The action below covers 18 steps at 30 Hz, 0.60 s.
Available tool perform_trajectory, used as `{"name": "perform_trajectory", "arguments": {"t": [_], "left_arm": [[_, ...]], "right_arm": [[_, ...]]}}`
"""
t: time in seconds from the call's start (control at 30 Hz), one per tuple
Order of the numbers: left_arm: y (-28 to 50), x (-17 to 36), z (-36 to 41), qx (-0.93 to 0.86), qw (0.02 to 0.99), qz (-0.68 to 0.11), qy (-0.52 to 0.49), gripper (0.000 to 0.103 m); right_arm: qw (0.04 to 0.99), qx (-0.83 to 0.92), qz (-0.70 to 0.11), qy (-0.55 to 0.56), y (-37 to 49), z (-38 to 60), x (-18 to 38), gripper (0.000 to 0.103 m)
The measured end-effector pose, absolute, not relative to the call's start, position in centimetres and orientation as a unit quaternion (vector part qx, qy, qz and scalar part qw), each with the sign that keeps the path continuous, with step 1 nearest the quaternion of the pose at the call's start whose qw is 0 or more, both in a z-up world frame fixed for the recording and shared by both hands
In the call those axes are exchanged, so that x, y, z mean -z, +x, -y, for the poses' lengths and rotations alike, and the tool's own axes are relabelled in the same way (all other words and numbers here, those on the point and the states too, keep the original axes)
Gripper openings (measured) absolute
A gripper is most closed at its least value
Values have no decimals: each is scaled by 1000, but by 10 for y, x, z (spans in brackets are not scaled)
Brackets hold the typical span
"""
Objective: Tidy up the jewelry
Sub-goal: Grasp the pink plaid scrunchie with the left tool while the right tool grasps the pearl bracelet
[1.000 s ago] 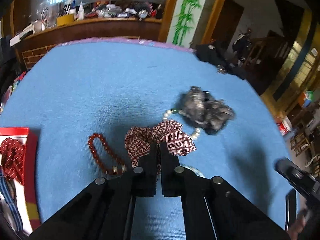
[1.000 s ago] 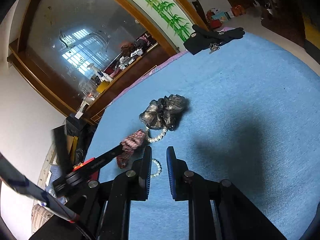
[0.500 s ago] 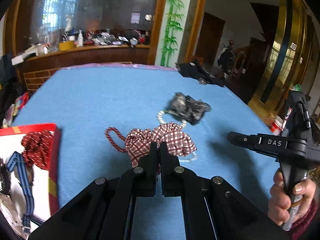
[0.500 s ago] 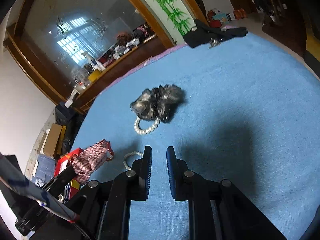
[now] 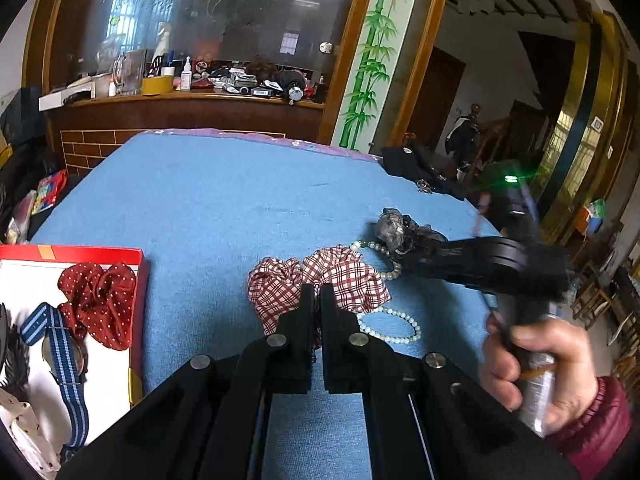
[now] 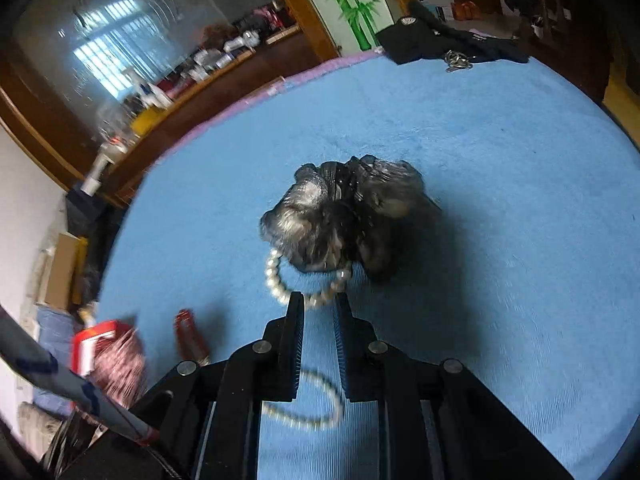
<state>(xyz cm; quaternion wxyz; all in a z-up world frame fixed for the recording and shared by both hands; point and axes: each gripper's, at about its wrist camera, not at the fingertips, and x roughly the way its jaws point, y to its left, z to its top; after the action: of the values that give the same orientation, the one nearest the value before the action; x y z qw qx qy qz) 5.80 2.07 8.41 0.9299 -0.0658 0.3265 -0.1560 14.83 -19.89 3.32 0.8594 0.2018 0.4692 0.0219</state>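
My left gripper [image 5: 317, 294] is shut on a red plaid scrunchie [image 5: 344, 276], held above the blue table; it shows blurred in the right wrist view [image 6: 120, 364]. A red-edged box [image 5: 136, 304] at the left holds a red dotted scrunchie [image 5: 98, 296] and a blue striped strap [image 5: 60, 356]. My right gripper [image 6: 319, 304] is open a little, its tips over a pearl bracelet [image 6: 280, 288] that lies under a dark grey scrunchie [image 6: 344, 220]. A second pearl bracelet [image 6: 316, 416] lies beneath its fingers. The right gripper also shows in the left wrist view [image 5: 416, 258].
A red bead bracelet [image 6: 192, 336] lies left of the right gripper. A black cloth with keys [image 6: 452, 48] sits at the table's far edge. A cluttered wooden counter [image 5: 192, 100] stands behind the table.
The left gripper has lifted the plaid scrunchie and swung left, bringing the box nearer. The right gripper has moved forward and down to the pearl bracelet by the grey scrunchie.
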Motion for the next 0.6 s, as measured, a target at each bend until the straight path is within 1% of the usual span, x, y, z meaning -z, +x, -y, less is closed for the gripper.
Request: {"name": "perform_trajectory", "arguments": {"t": [0.17,0.3,0.47,0.6], "left_arm": [[57,-83,-23,160,929,-328,-68,2],[56,-82,-22,161,928,-329,-67,2],[57,-81,-21,162,928,-329,-66,2],[56,-82,-19,162,929,-327,-62,2]], "right_arm": [[852,26,-500,154,174,190,-20,15],[861,37,-494,113,176,185,-20,10],[863,17,-483,146,156,193,-25,9],[870,-24,-457,180,123,199,-46,9]]}}
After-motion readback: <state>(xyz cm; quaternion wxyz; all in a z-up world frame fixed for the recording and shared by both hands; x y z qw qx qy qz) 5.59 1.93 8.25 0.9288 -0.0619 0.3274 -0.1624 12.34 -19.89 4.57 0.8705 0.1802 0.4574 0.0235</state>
